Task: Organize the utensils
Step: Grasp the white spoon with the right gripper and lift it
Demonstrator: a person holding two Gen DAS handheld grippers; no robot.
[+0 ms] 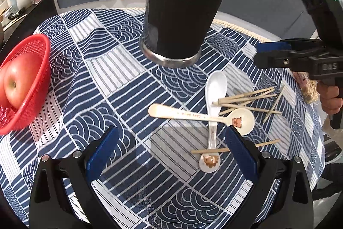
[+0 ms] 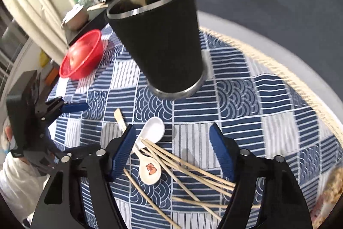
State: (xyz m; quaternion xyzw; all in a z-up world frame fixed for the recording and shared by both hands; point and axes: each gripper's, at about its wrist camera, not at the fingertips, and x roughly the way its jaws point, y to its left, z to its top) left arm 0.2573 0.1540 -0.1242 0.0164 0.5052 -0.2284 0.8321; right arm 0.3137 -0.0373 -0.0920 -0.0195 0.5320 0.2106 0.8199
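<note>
A tall black cup (image 1: 178, 14) (image 2: 160, 40) with a metal rim stands upright on the blue patterned tablecloth (image 1: 120, 83). In front of it lie a white spoon (image 1: 215, 87) (image 2: 153, 128) and a cream spoon with a bear print (image 1: 201, 116) (image 2: 150, 171), crossed over each other. Several wooden chopsticks (image 1: 246, 98) (image 2: 186, 166) lie scattered beside and under them. My left gripper (image 1: 169, 132) hangs open just left of the spoons. My right gripper (image 2: 172, 128) is open above the chopsticks and spoons, its pads clear of them. It also shows in the left wrist view (image 1: 268, 53).
A red mesh basket (image 1: 32, 53) (image 2: 85, 65) holding an apple (image 1: 19, 83) sits at the table's left edge. A snack packet (image 1: 306, 87) lies at the right edge. A person's hand (image 1: 330, 98) grips the right tool. A counter with a pot (image 2: 75, 16) stands beyond.
</note>
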